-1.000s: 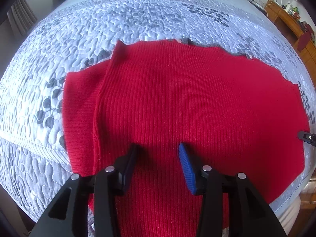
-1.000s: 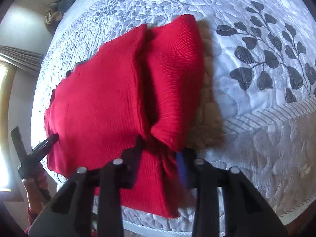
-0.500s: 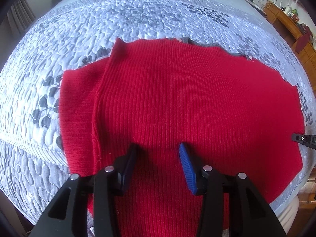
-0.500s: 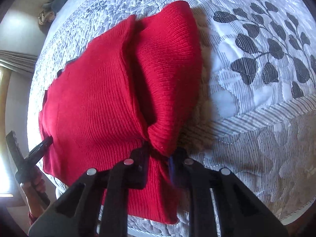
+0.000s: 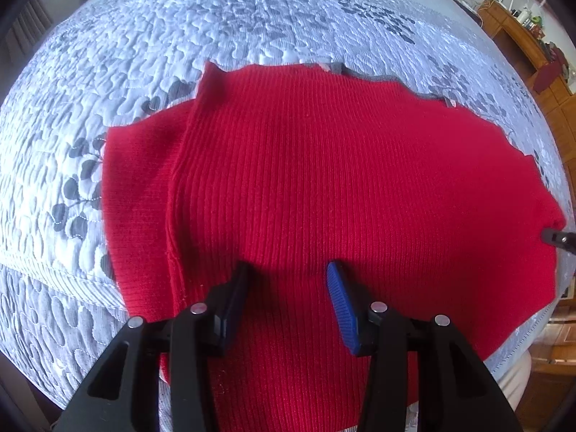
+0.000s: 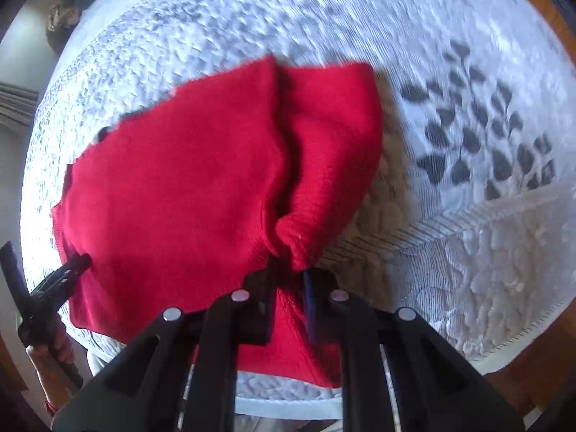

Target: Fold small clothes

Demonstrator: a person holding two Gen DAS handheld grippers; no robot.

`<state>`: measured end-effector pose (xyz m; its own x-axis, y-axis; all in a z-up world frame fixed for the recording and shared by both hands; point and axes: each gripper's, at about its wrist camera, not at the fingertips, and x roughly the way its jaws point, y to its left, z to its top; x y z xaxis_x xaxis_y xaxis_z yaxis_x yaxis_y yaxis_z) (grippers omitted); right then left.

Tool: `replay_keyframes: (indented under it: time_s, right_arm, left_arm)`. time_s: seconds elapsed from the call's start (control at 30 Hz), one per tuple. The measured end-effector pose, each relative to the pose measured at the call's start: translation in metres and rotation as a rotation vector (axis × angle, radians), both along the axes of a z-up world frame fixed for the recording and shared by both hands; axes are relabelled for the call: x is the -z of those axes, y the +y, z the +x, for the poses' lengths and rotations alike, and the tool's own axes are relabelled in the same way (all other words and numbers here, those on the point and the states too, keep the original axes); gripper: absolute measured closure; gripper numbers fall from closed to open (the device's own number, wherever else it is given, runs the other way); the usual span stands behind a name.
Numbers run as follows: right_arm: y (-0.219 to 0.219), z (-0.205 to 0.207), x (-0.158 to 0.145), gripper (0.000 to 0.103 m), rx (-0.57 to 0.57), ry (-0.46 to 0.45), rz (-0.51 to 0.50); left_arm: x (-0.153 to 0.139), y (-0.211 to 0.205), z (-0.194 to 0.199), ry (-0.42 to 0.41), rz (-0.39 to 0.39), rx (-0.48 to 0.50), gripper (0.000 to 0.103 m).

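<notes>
A red ribbed sweater [image 5: 324, 180] lies spread flat on a quilted grey-white bedspread [image 5: 180, 36]. My left gripper [image 5: 288, 270] points down over its lower middle, jaws open, the knit lying flat under them. In the right wrist view the same sweater [image 6: 172, 198] has one sleeve [image 6: 331, 144] folded along its right side. My right gripper [image 6: 288, 275] is closing on the bunched end of that sleeve, with red fabric pinched between the pads and lifted off the bed. The left gripper's tip [image 6: 77, 262] shows at the sweater's far left edge, and the right gripper's tip [image 5: 559, 237] at its right edge.
The bedspread [image 6: 468, 252] has a dark leaf print to the sleeve's right and a striped border near the bed's front edge. A wooden dresser [image 5: 522, 25] with small items stands at the far right. A person's hand [image 6: 54, 349] grips the left tool.
The right gripper's jaws narrowed onto the sleeve's end and rose, pulling the sleeve up with them; that view is now blurred. The left gripper stayed in place with the same gap.
</notes>
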<state>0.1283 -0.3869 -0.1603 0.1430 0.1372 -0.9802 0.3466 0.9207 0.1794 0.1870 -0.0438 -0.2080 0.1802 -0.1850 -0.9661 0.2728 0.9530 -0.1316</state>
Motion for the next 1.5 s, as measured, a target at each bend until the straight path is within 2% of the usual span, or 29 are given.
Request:
replay_keyframes:
  time_s: [0.17, 0.3, 0.4, 0.57, 0.73, 0.83, 0.87, 0.9, 0.93, 1.07, 1.2, 1.4, 1.5]
  right_arm:
    - [0.037, 0.018, -0.035, 0.092, -0.075, -0.053, -0.023]
    - [0.079, 0.037, -0.055, 0.092, -0.151, -0.085, -0.035]
    - [0.116, 0.052, -0.063, 0.092, -0.217, -0.105, -0.024]
    - [0.175, 0.062, -0.061, 0.092, -0.325, -0.116, -0.011]
    - [0.228, 0.066, -0.031, 0.091, -0.414, -0.066, -0.001]
    - [0.236, 0.059, -0.013, 0.084, -0.440, -0.021, 0.058]
    - [0.236, 0.055, -0.012, 0.075, -0.446, -0.024, 0.088]
    - [0.233, 0.050, -0.016, 0.060, -0.446, -0.043, 0.112]
    - [0.229, 0.044, -0.022, 0.057, -0.442, -0.067, 0.123]
    - [0.202, 0.023, -0.056, 0.053, -0.418, -0.166, 0.184]
    - [0.195, -0.005, -0.073, 0.045, -0.488, -0.204, 0.103]
    - [0.241, -0.049, -0.031, 0.047, -0.697, -0.185, -0.048]
    - [0.260, -0.058, -0.014, 0.046, -0.742, -0.174, -0.050]
  left_arm:
    - [-0.007, 0.005, -0.001, 0.011, -0.029, 0.006, 0.057]
    - [-0.027, 0.024, -0.008, -0.031, -0.079, -0.007, 0.057]
    - [-0.036, 0.038, -0.009, -0.031, -0.138, -0.016, 0.058]
    - [-0.034, 0.059, -0.008, -0.018, -0.179, -0.024, 0.058]
    - [-0.023, 0.082, -0.013, 0.024, -0.229, -0.053, 0.059]
    - [-0.019, 0.082, -0.013, 0.038, -0.245, -0.064, 0.059]
    - [-0.019, 0.082, -0.013, 0.041, -0.244, -0.066, 0.059]
    - [-0.018, 0.082, -0.013, 0.042, -0.242, -0.067, 0.059]
    - [-0.018, 0.082, -0.014, 0.043, -0.239, -0.067, 0.059]
    - [-0.018, 0.076, -0.011, 0.053, -0.236, -0.077, 0.058]
    - [-0.020, 0.079, -0.009, 0.072, -0.266, -0.110, 0.057]
    - [-0.026, 0.082, -0.009, 0.094, -0.248, -0.133, 0.056]
    - [-0.032, 0.078, -0.008, 0.092, -0.202, -0.132, 0.051]
